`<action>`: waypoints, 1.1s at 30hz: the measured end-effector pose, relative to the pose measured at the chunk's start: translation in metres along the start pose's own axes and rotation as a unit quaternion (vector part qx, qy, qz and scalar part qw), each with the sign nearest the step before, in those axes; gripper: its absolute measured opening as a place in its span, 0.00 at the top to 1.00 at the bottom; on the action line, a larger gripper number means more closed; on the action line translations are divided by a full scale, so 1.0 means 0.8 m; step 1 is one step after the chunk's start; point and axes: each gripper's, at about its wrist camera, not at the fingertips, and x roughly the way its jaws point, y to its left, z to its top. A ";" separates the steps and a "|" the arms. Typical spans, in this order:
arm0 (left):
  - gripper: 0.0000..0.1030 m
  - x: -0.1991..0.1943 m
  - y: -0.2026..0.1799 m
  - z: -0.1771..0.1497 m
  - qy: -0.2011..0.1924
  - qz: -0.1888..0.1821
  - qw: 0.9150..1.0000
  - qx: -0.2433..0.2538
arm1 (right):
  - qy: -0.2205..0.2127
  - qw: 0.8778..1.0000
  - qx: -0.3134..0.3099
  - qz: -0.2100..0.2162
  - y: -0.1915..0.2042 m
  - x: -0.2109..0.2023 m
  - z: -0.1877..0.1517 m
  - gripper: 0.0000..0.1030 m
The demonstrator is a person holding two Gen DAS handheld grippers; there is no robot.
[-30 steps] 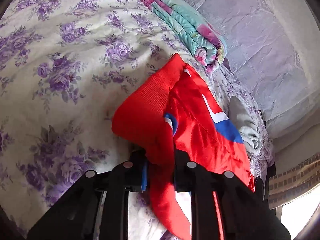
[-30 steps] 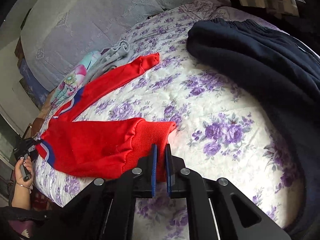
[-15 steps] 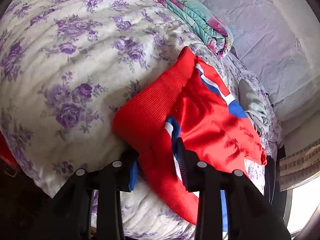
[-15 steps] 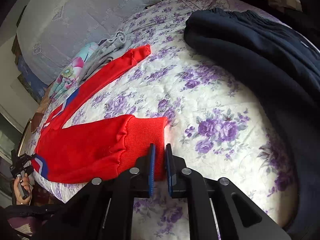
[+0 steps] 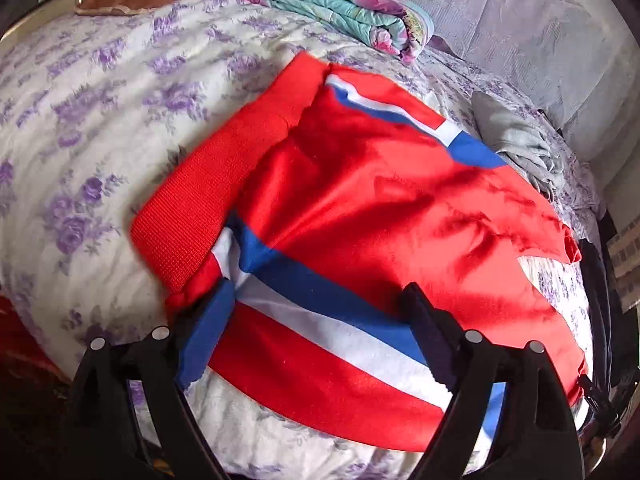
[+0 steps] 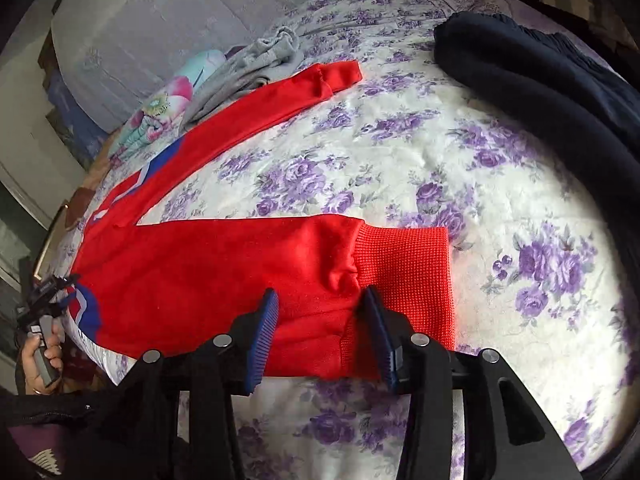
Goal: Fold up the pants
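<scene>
The red pants point(image 5: 380, 200) with blue and white side stripes lie spread flat on the flowered bed point(image 5: 88, 128). My left gripper point(image 5: 320, 320) is open at the waistband end, its jaws straddling the striped side, holding nothing. In the right wrist view the pants point(image 6: 208, 264) lie with both legs stretched out, the near leg ending in a ribbed cuff point(image 6: 408, 276). My right gripper point(image 6: 322, 336) is open over that near leg just beside the cuff, empty.
A folded teal floral blanket point(image 5: 344, 4) and a grey garment point(image 5: 516, 140) lie by the grey headboard point(image 5: 520, 20). A dark navy garment point(image 6: 540, 80) covers the bed's far right. The left hand and its gripper point(image 6: 40, 320) show at the bed's left edge.
Both grippers have opened and let go of the pants. The pants now lie flat; the left gripper pulled back toward the waistband, the right one sits over the leg by the cuff.
</scene>
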 end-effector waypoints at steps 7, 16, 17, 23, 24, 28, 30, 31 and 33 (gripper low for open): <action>0.05 -0.074 -0.014 0.068 -0.048 -0.061 0.997 0.006 | -0.052 0.993 -0.108 0.015 0.081 -0.047 0.066 0.40; 0.05 0.075 0.020 0.211 0.072 -0.020 0.997 -0.027 | 0.033 0.930 -0.360 0.058 0.301 0.100 0.188 0.40; 0.05 0.095 0.022 0.218 0.089 -0.020 0.995 -0.035 | 0.045 0.921 -0.384 0.057 0.321 0.125 0.199 0.40; 0.07 0.145 0.003 0.237 0.100 -0.030 0.994 -0.025 | 0.097 0.879 -0.465 0.053 0.406 0.263 0.244 0.40; 0.19 0.147 -0.001 0.238 0.097 -0.028 0.995 -0.017 | 0.102 0.874 -0.472 0.051 0.413 0.283 0.245 0.41; 0.44 0.155 -0.001 0.236 0.100 -0.020 0.995 -0.006 | 0.138 0.857 -0.495 0.049 0.431 0.349 0.241 0.75; 0.53 0.153 0.002 0.236 0.096 -0.019 0.995 -0.003 | 0.158 0.855 -0.494 0.029 0.428 0.376 0.241 0.89; 0.54 0.151 0.005 0.237 0.096 -0.024 0.995 -0.009 | 0.166 0.857 -0.487 0.026 0.425 0.384 0.244 0.97; 0.57 0.141 0.010 0.242 0.090 -0.035 0.995 -0.019 | 0.169 0.870 -0.462 0.033 0.418 0.378 0.254 1.00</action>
